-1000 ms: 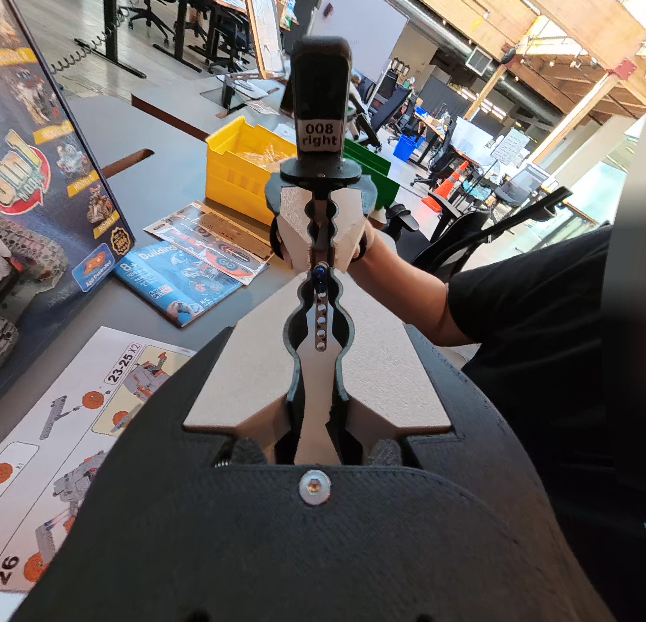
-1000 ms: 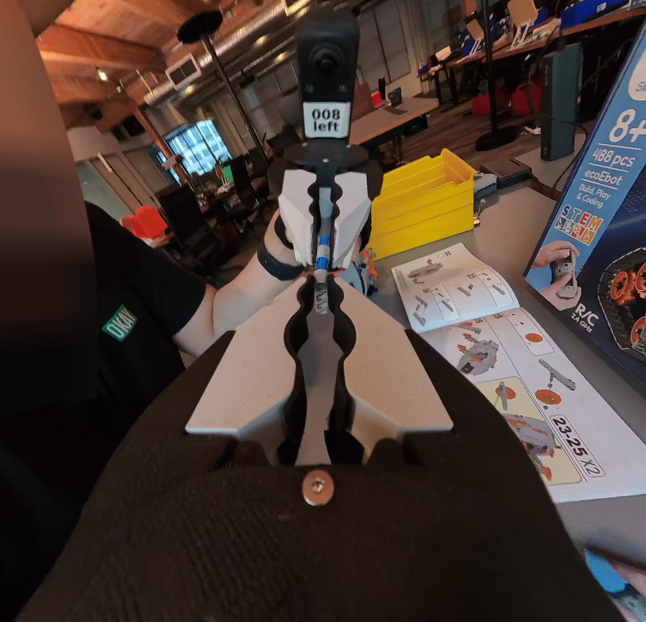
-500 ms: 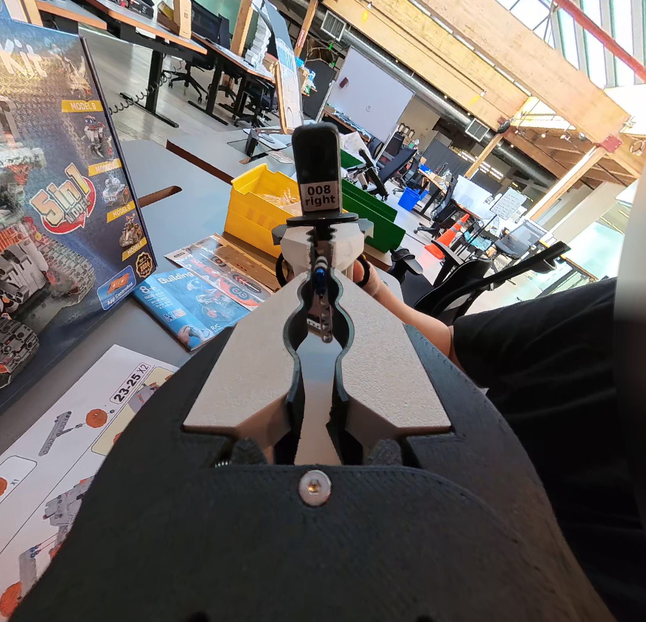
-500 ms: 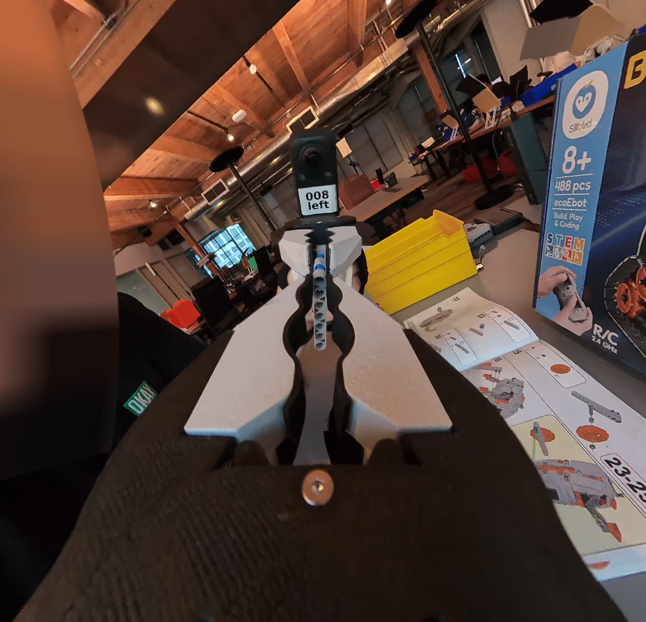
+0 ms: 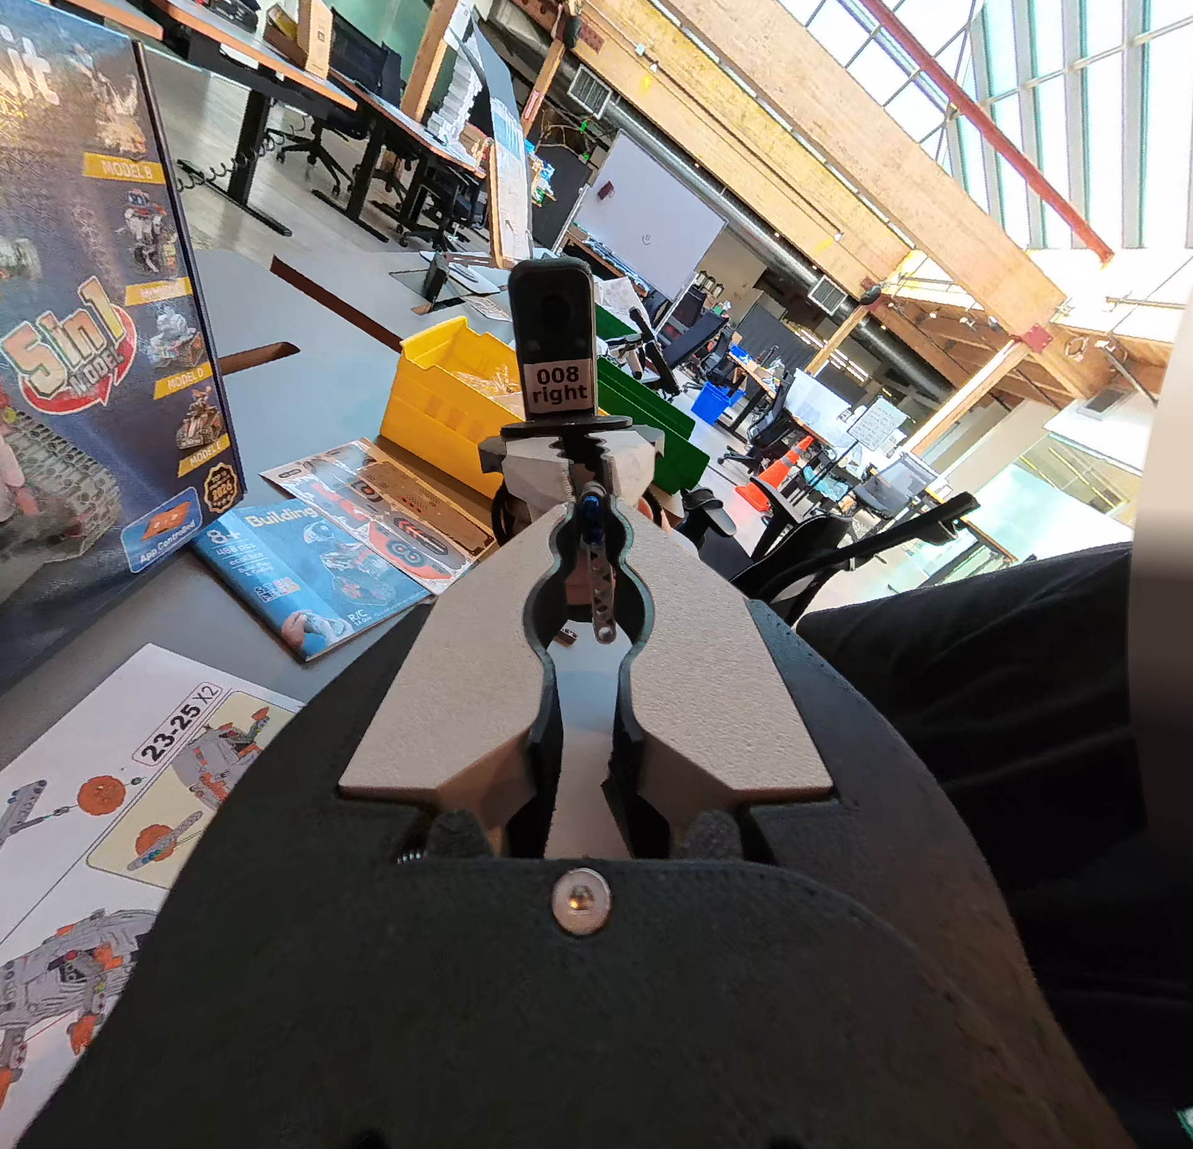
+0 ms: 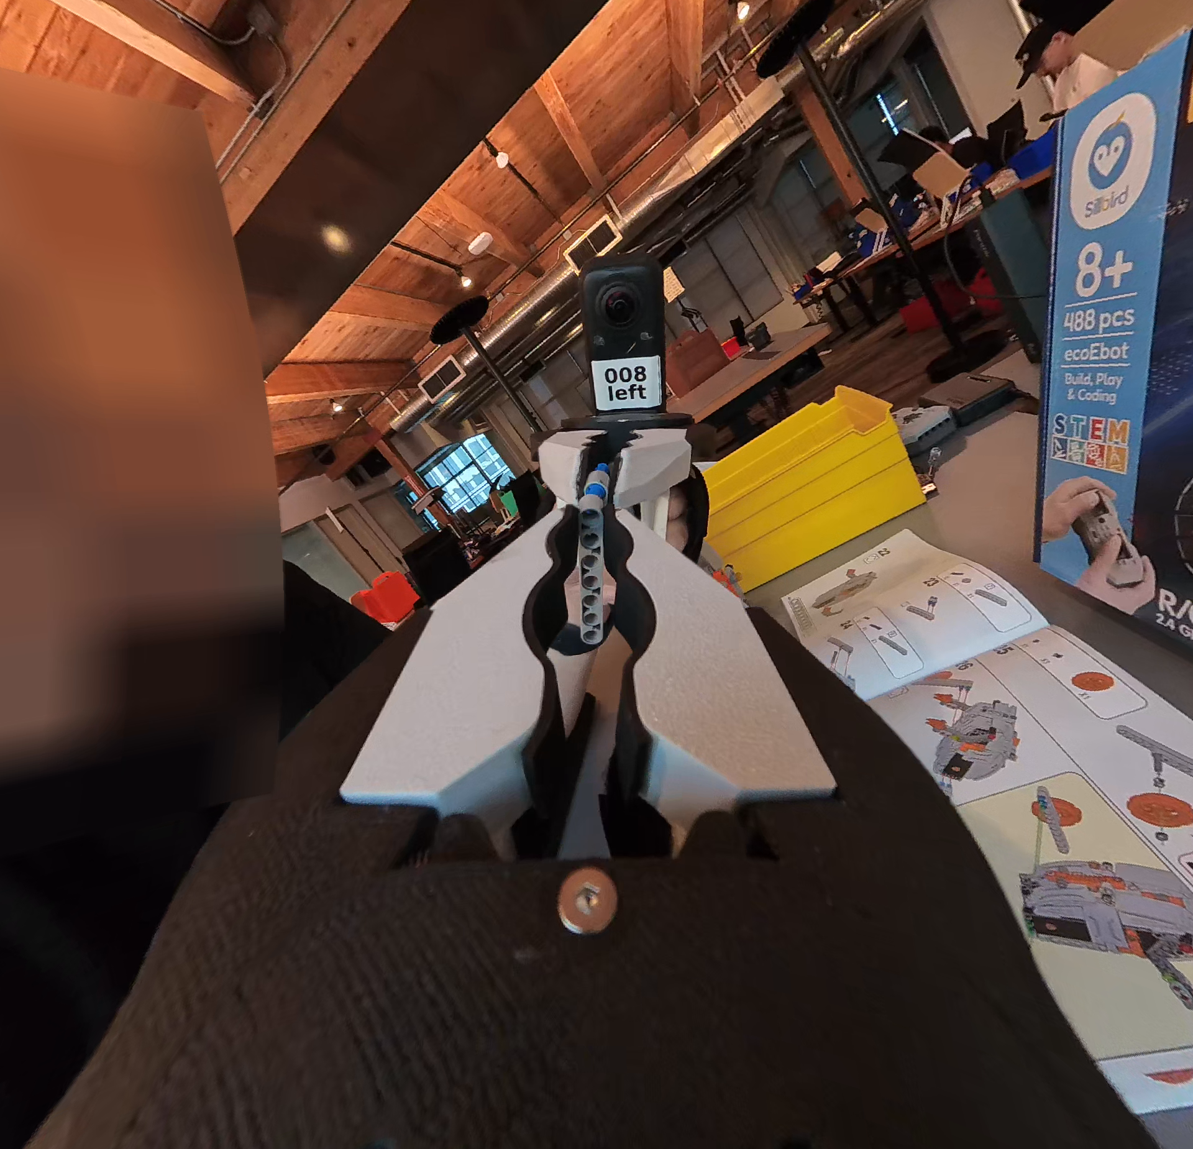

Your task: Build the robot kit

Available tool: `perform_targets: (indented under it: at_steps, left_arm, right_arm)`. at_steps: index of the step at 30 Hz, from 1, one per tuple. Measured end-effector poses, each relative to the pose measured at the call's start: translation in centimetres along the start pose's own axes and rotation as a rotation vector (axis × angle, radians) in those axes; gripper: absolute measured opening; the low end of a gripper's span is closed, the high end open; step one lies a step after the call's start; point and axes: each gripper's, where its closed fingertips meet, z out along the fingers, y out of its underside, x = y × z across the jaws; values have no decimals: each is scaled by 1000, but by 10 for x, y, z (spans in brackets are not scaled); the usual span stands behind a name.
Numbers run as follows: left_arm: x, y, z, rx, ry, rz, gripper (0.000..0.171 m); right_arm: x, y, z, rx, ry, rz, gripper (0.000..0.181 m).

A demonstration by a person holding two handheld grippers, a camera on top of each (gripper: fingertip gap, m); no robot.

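My left gripper [image 5: 589, 504] and right gripper [image 6: 591, 504] meet tip to tip in the air above the grey table [image 5: 310, 395]. A grey beam with a row of holes [image 6: 591, 576] shows in the gap between the right gripper's shut fingers. A blue pin [image 6: 597, 482] sticks out of its top end into the shut jaws of the left gripper [image 6: 613, 456]. In the left wrist view the blue pin [image 5: 587, 511] sits at my own fingertips, the beam [image 5: 599, 582] hangs below it, and the right gripper [image 5: 574, 466] is just beyond.
A yellow bin [image 5: 439, 401] and a green bin [image 5: 645, 408] stand behind. A tall toy kit box [image 5: 84, 317] stands at the left. An open instruction sheet [image 5: 129, 763], a blue booklet [image 5: 297, 569] and a sticker sheet [image 5: 387, 504] lie on the table. A person's black sleeve [image 5: 968, 666] is at the right. My left and right fingertips are right by each other.
Both grippers have tilted upward and risen while staying tip to tip. More of the grey beam now shows between the right gripper's fingers, and it leans slightly.
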Motion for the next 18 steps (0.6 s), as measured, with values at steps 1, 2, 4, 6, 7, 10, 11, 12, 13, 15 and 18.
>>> perform_targets:
  at_steps: [1,2,4,6,7,10,11,12,13,15,18]
  left_arm:
    - [-1,0,0,1,-6,3,6]
    - [-2,0,0,-1,-15,8,6]
    - [-5,1,2,-6,-40,20,6]
    - [-9,2,3,-16,-76,39,6]
    - [-9,3,3,-18,-76,40,6]
    - [-10,2,3,-13,-84,47,5]
    - [-10,2,3,-17,-97,73,6]
    - [-11,2,3,-18,-112,95,6]
    - [-11,0,4,-13,-123,103,6]
    - [-10,-2,5,3,-137,116,6]
    - [-12,-7,8,36,-179,155,6]
  right_arm:
    - [1,0,0,0,5,-2,5]
    - [2,0,-1,-3,12,-3,5]
    - [5,1,-2,-11,36,-8,5]
    - [9,1,-4,-22,73,-10,5]
    - [9,2,-4,-25,75,-15,5]
    - [10,1,-3,-15,74,5,5]
    - [11,2,-4,-14,71,11,5]
    - [11,1,-4,-5,65,23,5]
    - [11,0,-4,8,58,33,5]
    - [10,-2,-4,27,43,43,5]
    - [12,-7,-6,66,55,27,6]
